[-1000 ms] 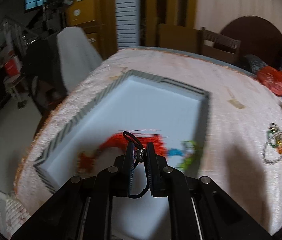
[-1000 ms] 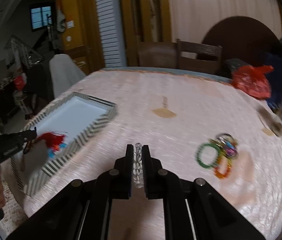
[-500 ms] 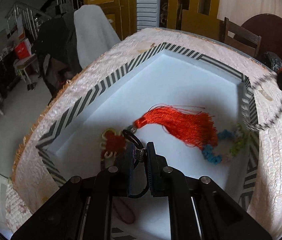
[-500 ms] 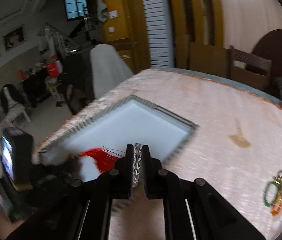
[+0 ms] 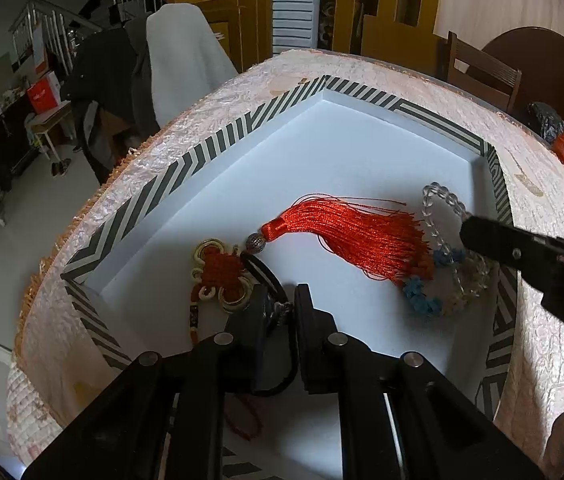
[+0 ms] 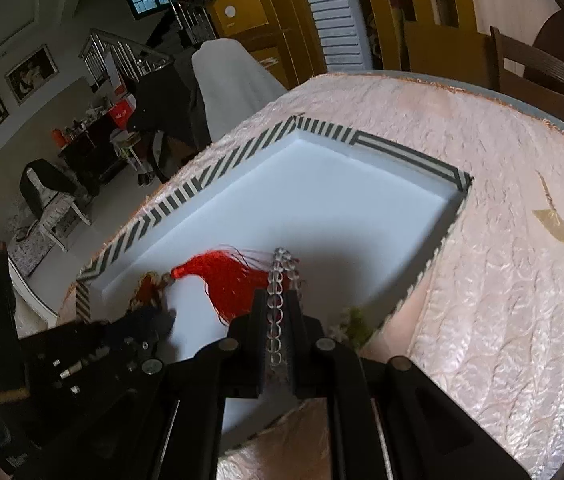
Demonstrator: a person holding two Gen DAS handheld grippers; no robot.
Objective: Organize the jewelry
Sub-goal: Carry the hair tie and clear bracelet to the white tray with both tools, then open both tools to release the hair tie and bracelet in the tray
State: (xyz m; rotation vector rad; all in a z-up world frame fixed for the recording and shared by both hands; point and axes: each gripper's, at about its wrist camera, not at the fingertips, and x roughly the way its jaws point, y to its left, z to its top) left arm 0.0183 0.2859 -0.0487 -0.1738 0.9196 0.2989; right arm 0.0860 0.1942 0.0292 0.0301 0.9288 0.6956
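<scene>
Left claw [image 5: 280,308]: pinching black cord [image 5: 260,270] of red tassel [image 5: 357,236], lying in tray [image 5: 218,148].
Right claw [image 6: 278,300]: pinching clear bead bracelet [image 6: 276,292], directly above tray's near corner.

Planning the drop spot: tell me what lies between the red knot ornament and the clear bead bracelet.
In the left wrist view, the red tassel lies on the tray floor between the knot ornament and the clear bead bracelet.
</scene>
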